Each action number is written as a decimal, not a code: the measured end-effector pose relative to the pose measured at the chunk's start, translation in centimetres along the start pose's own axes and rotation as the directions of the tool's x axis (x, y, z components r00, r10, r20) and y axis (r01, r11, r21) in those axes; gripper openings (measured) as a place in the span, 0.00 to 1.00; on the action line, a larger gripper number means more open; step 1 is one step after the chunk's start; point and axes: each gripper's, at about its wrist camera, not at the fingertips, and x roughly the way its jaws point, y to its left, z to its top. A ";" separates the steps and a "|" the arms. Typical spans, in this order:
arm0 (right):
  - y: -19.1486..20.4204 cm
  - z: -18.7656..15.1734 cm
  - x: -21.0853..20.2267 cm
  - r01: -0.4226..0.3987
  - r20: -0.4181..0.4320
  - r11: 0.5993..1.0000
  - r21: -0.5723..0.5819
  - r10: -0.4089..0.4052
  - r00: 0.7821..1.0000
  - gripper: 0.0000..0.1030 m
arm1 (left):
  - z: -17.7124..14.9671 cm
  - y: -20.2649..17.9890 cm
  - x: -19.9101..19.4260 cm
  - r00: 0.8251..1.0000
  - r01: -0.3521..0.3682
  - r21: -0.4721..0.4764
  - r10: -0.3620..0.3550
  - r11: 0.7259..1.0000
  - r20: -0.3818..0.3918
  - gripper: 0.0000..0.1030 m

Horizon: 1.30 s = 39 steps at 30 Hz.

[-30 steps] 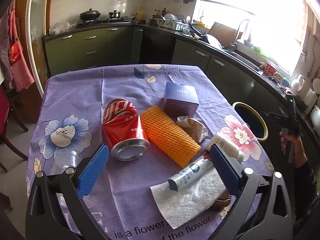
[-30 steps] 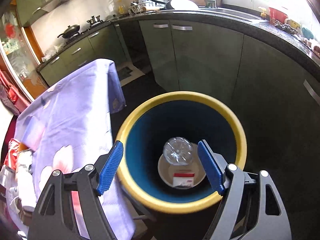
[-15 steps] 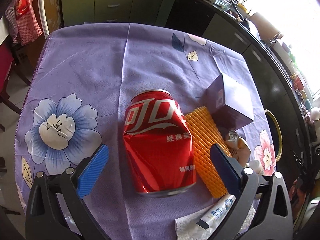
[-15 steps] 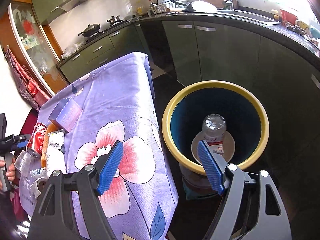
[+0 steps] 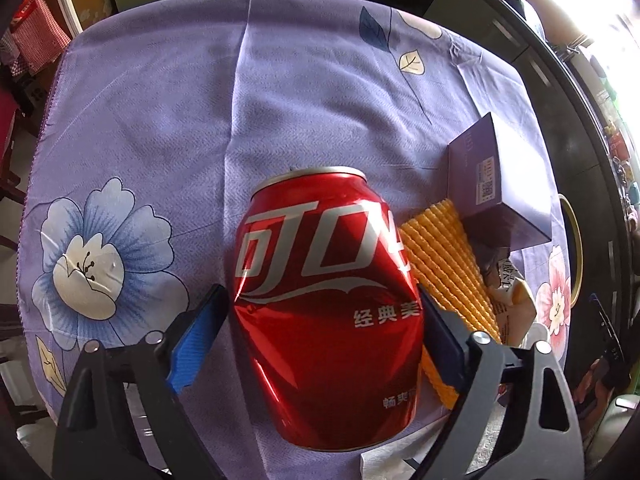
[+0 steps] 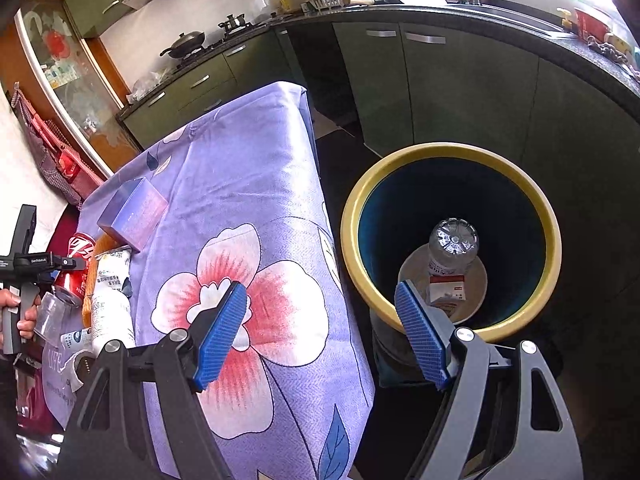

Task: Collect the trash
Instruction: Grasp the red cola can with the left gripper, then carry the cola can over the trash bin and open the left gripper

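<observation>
Centre frame, the left gripper (image 5: 322, 330) has closed in and now clasps the dented red aluminium cola can (image 5: 326, 308); the right gripper (image 6: 322, 334), jaws parted and empty, has drawn back from the yellow-rimmed bin (image 6: 452, 236) at right, its likely destination.

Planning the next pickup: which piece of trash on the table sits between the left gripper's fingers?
The red soda can, lying on its side. The left gripper straddles it; the orange foam sleeve and purple box lie outside.
</observation>
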 end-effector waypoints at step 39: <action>0.0 0.3 0.6 -0.031 -0.034 1.000 -0.003 0.031 0.999 0.74 | -2.9 -4.2 -4.8 0.999 0.004 0.199 -0.012 0.980 0.038 0.67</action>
